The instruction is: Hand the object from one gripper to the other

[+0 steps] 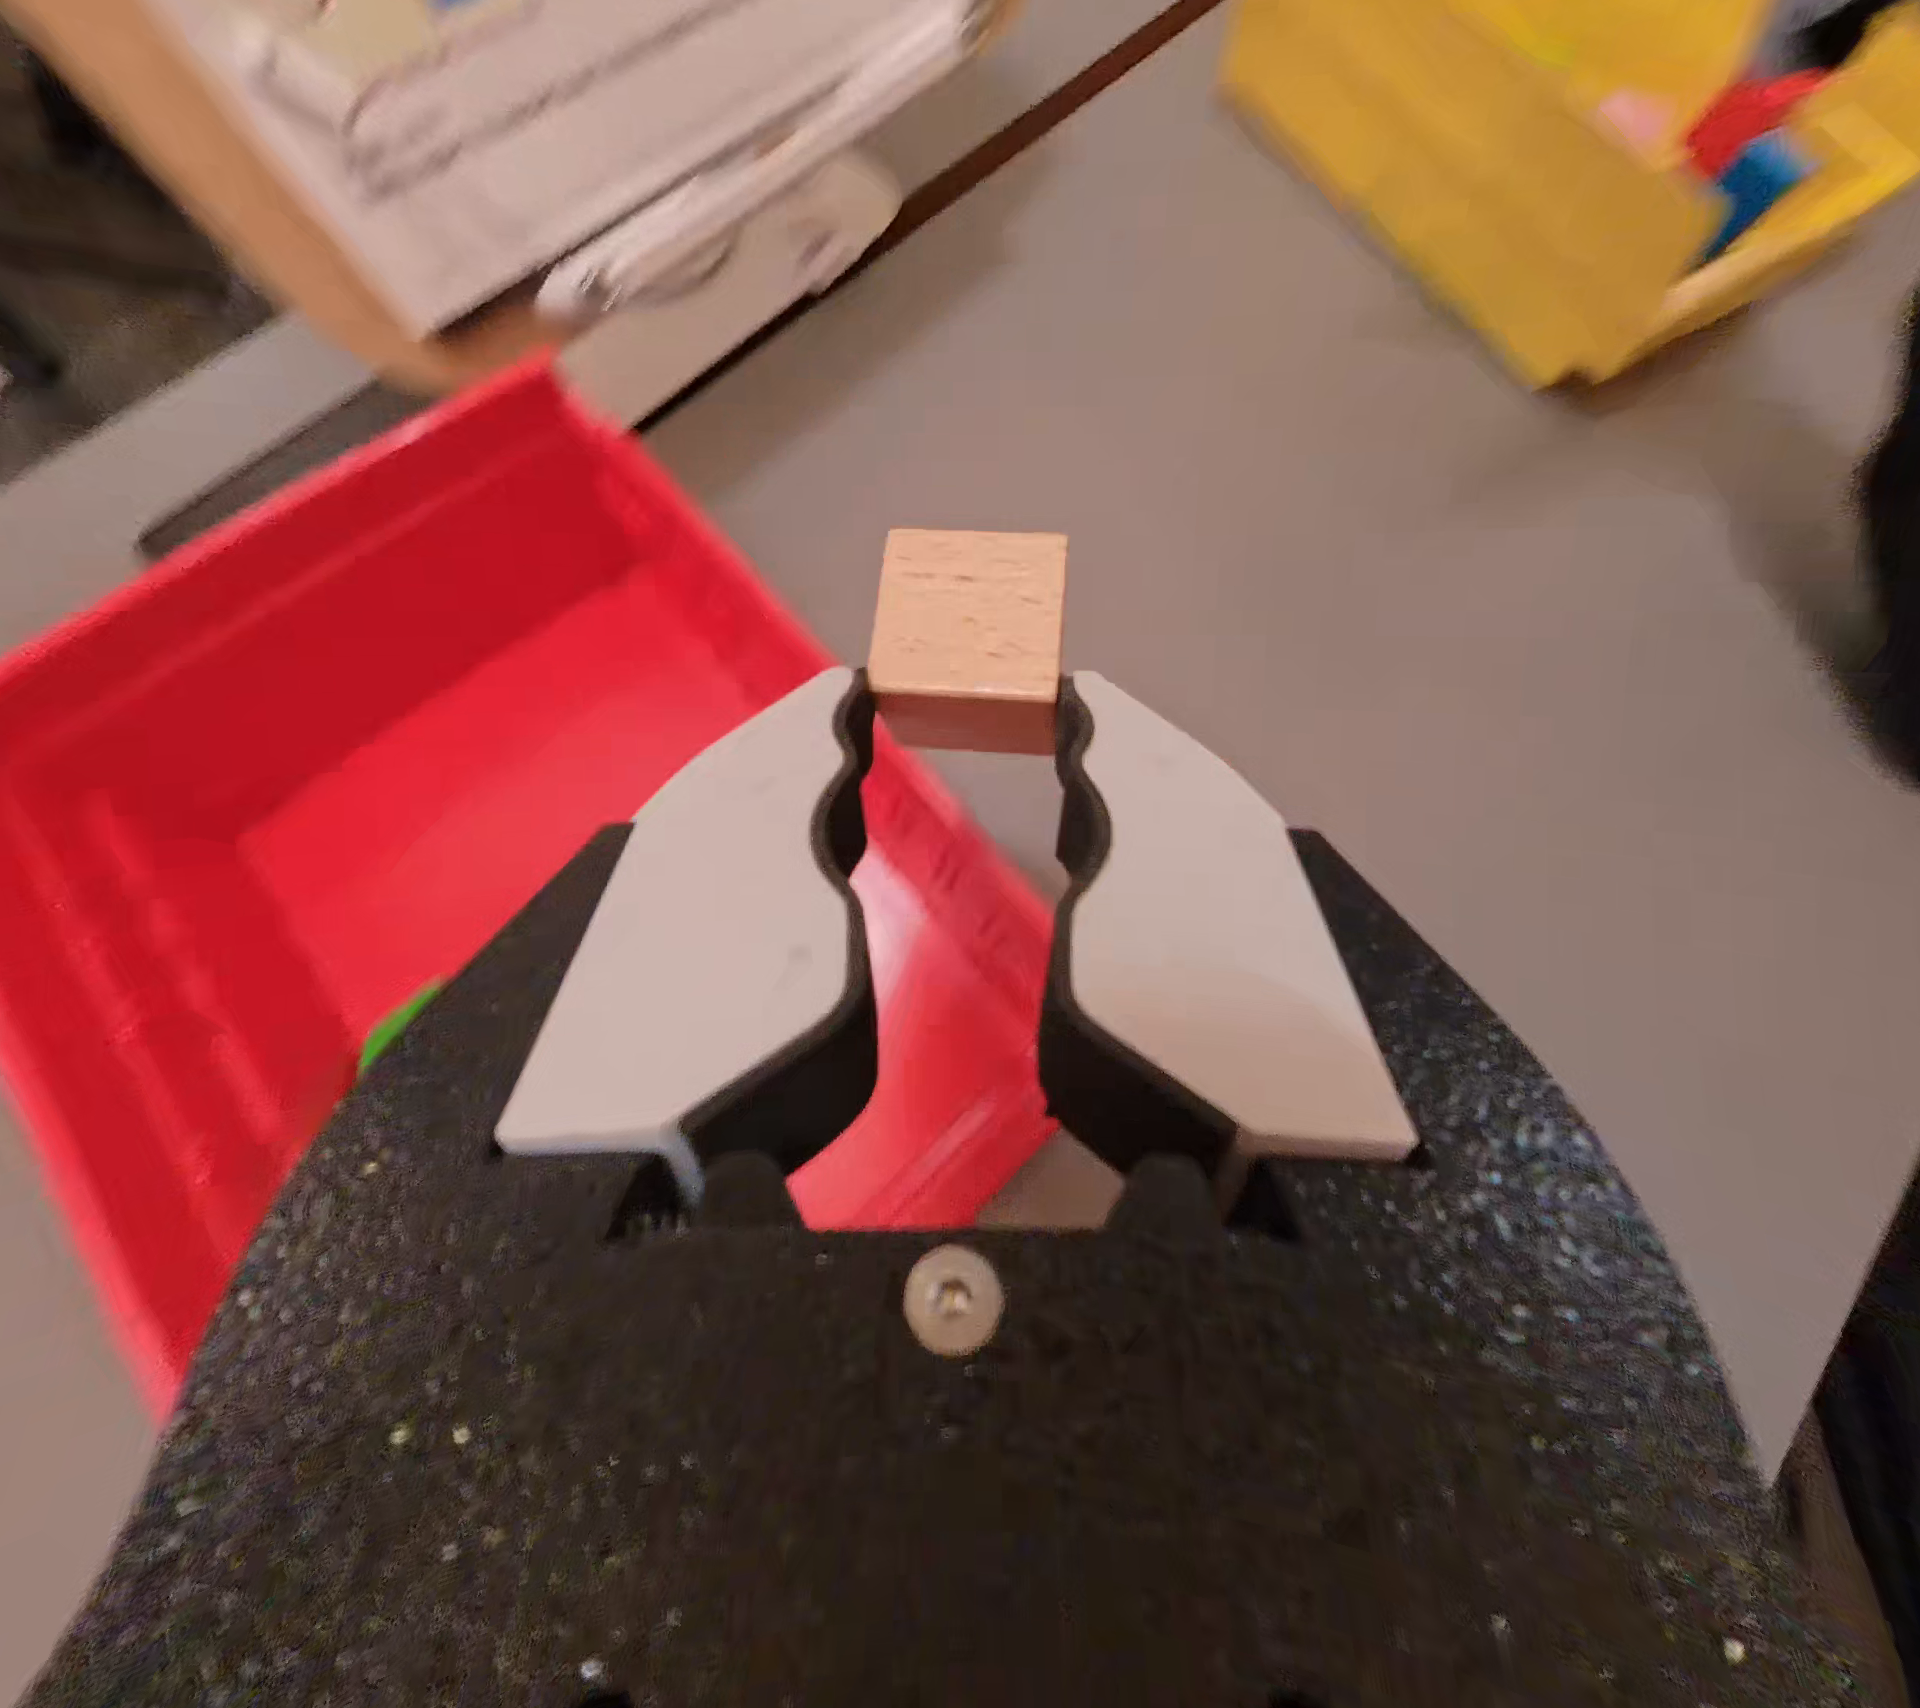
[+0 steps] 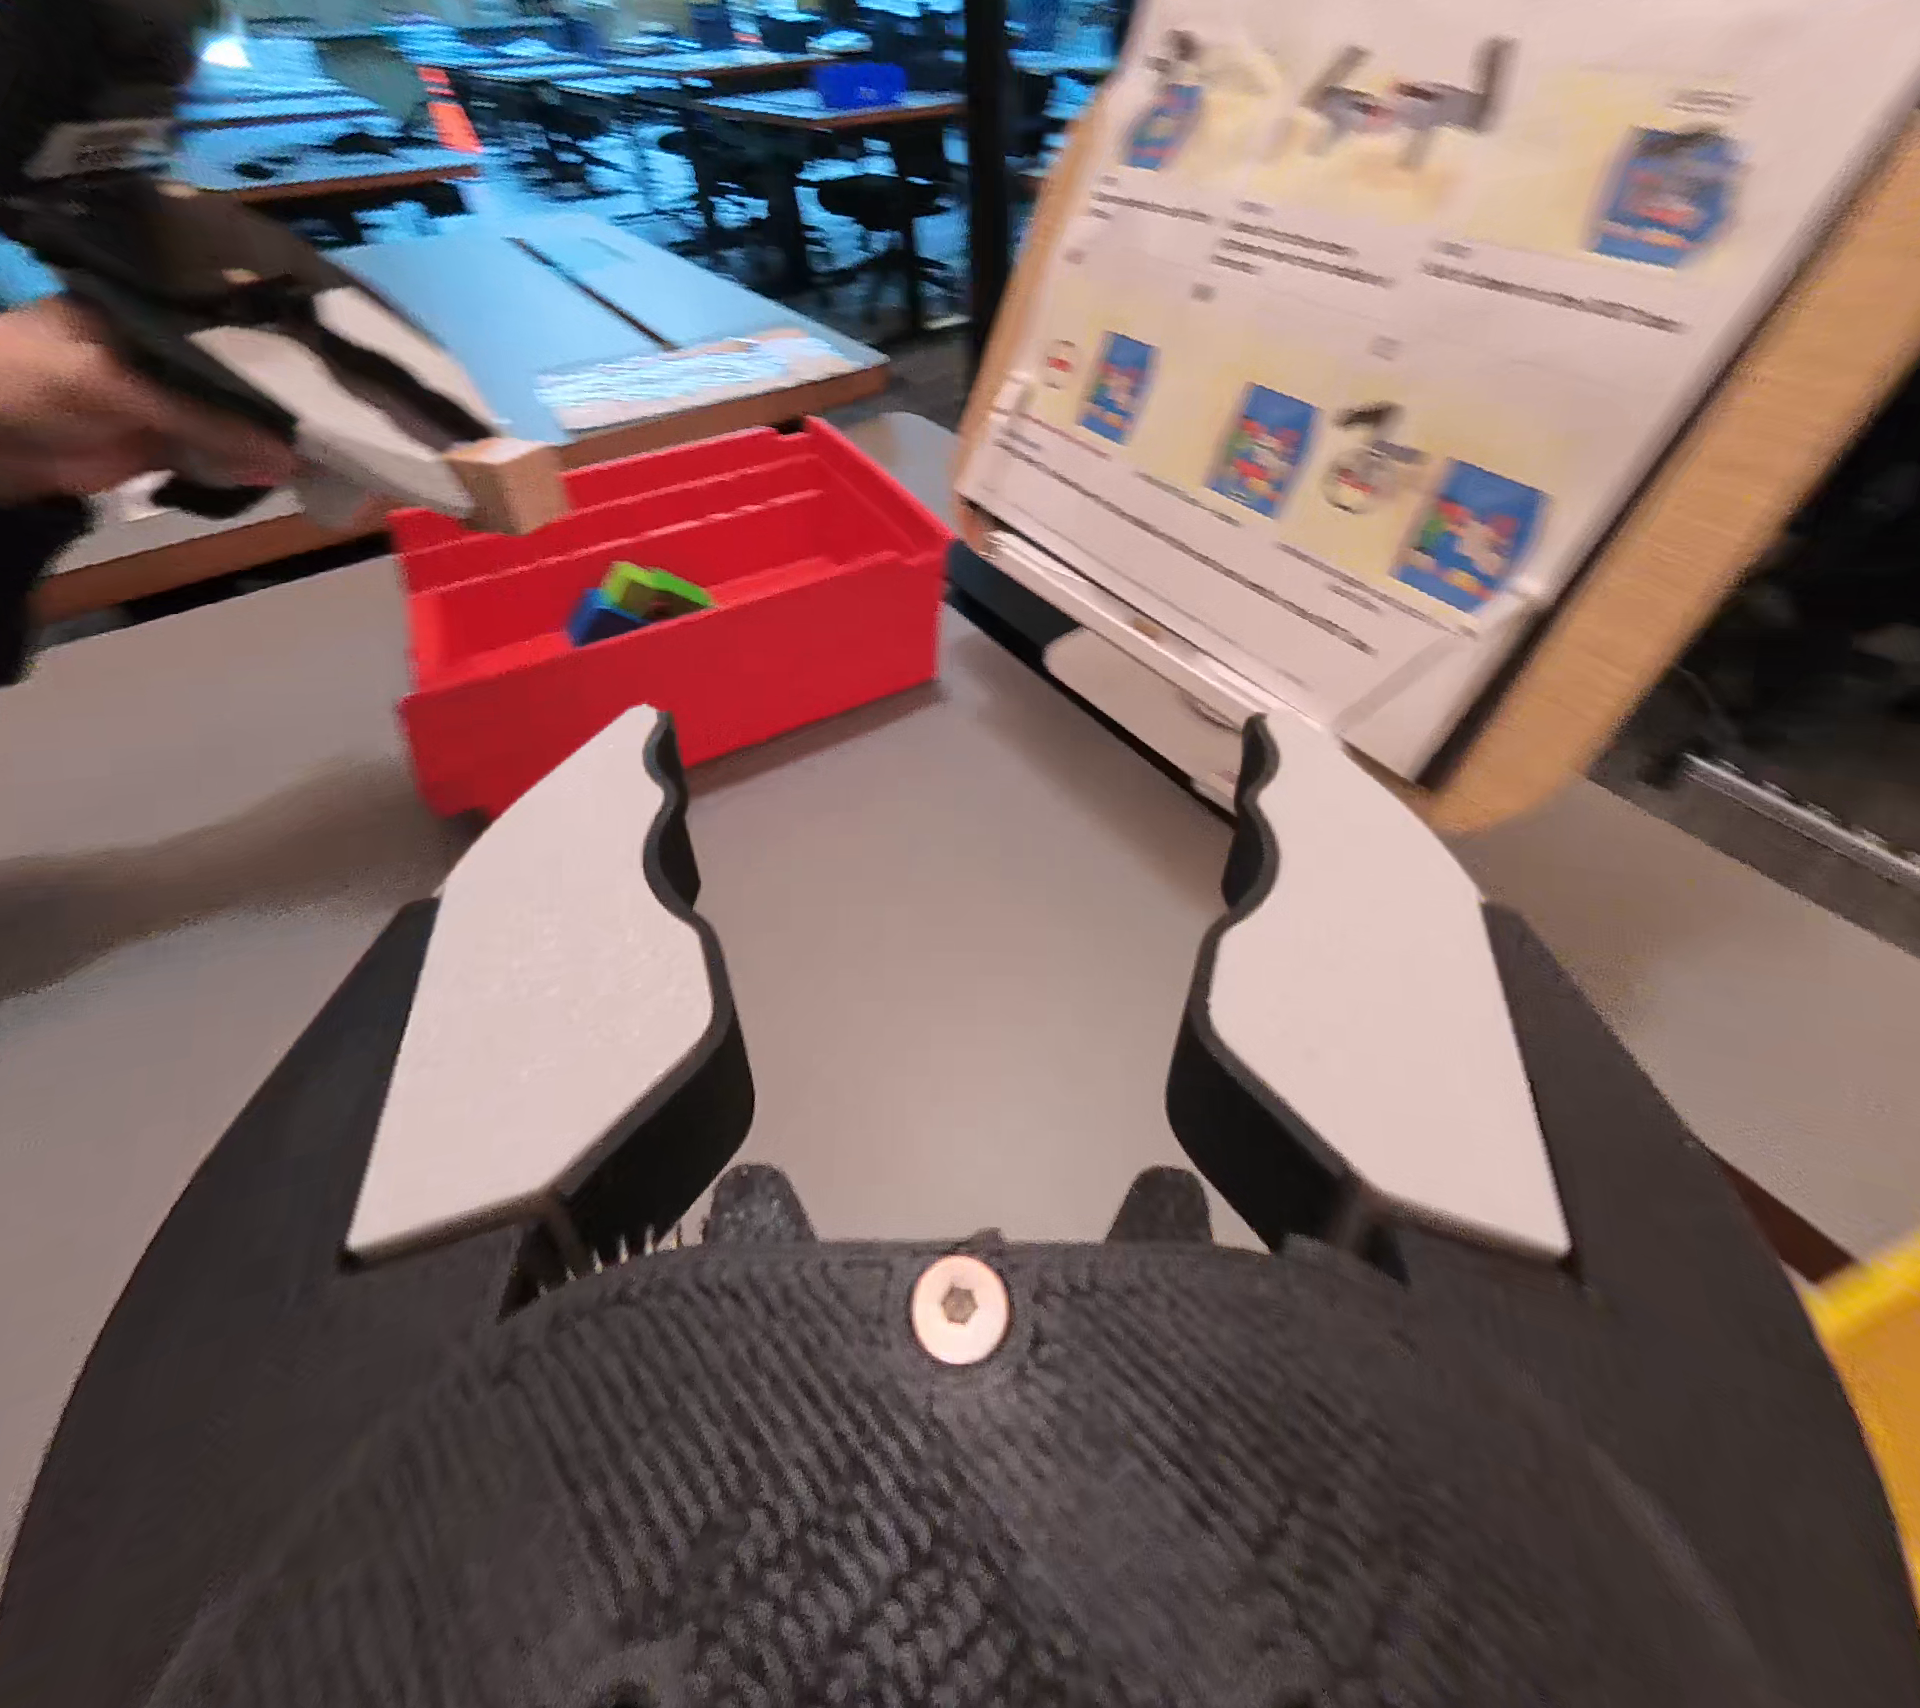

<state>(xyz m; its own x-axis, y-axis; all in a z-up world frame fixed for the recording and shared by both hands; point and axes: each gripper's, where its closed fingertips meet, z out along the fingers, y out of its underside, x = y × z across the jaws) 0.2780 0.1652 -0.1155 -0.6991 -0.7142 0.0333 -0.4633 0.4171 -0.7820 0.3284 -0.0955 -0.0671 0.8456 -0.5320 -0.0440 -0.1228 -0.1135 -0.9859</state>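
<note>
Grey table (image 2: 935, 879): the surface bearing all items below.

Leaning board with printed sheets (image 2: 1455, 256): tilted, wood-edged, at the far edge of the table, just right of the red bin in the right wrist view.

Yellow bin (image 1: 1507, 100): on the table, well apart from the red bin, to its far right in the left wrist view; red and blue items inside, blurred.

Red bin (image 2: 675, 682): open-topped with inner dividers, on the table. It contains a green piece (image 2: 655, 590) lying on a blue piece (image 2: 601, 617).

Right gripper (image 2: 961, 775): low over the table, in front of the red bin; jaws wide apart, with only bare tabletop between the fingers.

Left gripper (image 1: 966, 702): hand-held, raised above the red bin's near-left corner; jaws clamped on the wooden cube.

Wooden cube (image 1: 971, 619): pale wood, pinched at the fingertips (image 1: 847, 702) of the left gripper, most of it jutting beyond them; off the table, by the red bin's rim.
</note>
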